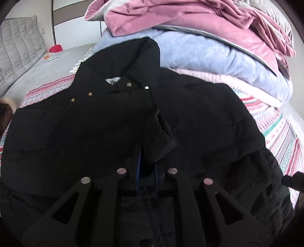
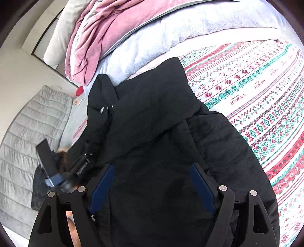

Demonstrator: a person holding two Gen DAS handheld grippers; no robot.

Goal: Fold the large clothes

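Note:
A large black padded jacket [image 1: 95, 133] lies spread on the bed, collar and brass snaps toward the far side. My left gripper [image 1: 147, 161] is shut on a black sleeve cuff [image 1: 161, 131] of the jacket, held over its front. In the right wrist view the same jacket [image 2: 152, 133] lies under my right gripper [image 2: 152, 180], whose blue-padded fingers [image 2: 102, 186] stand wide apart with jacket fabric between them, not clamped. The left gripper's body [image 2: 57, 176] shows at the left of that view.
The bed has a patterned red, green and white cover [image 2: 256, 95]. Folded pink [image 1: 190, 17] and pale blue blankets [image 1: 218, 57] are piled behind the jacket. A grey quilted headboard [image 1: 20, 47] and a red object [image 1: 55, 48] stand at the far left.

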